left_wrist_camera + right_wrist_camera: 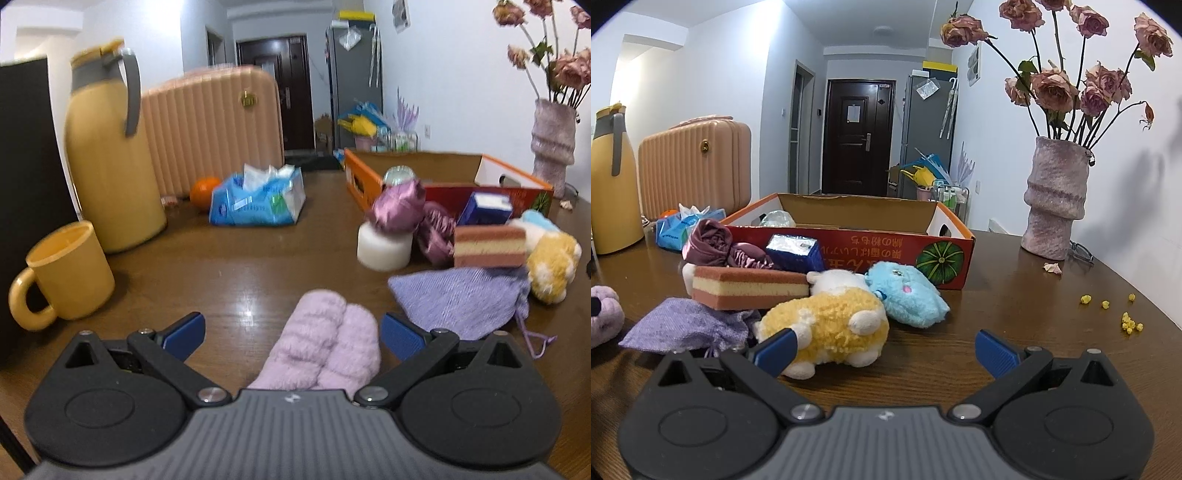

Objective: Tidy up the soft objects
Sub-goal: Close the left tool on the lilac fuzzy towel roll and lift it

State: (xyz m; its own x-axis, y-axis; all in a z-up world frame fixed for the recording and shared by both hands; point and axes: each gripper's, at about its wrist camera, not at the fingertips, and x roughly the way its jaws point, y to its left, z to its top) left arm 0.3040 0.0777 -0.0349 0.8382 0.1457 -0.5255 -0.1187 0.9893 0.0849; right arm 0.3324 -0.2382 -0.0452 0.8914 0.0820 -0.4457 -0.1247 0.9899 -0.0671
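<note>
On a brown tabletop (229, 266), the left tongs (293, 334) are spreading wide around a fluffy lilac towel roll (321, 350), its end lying between the blue pads without being pinched. The right tongs (886, 350) are also spreading open, empty, with a yellow plush toy (827, 325) just beside the left pad. The orange cardboard box (849, 243) is sitting behind the pile. Closing well likely means centring the roll, then squeezing gently on its thickest part.
</note>
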